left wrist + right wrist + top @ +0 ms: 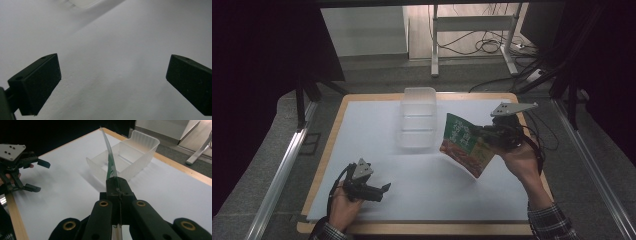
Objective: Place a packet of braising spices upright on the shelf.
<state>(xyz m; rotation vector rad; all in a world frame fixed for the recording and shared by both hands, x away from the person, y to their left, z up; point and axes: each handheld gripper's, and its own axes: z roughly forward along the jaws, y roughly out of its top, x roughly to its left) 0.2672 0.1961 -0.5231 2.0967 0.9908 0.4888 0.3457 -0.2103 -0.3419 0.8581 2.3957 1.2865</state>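
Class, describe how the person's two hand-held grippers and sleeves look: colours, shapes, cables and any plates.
Both the left gripper and the right gripper are black with two blocky jaws. Each carries a grey three-cornered plate with small holes and trails a black cable. Brass-coloured rivets mark the joints. The sleeves are checked.

place: lab | signs: black curtains (257, 60); floor cables (484, 45); aluminium rails (279, 175); desk frame (472, 22)

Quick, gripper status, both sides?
Left gripper: open, nothing between its jaws, low over the white table.
Right gripper: shut on the green food packet, held in the air.
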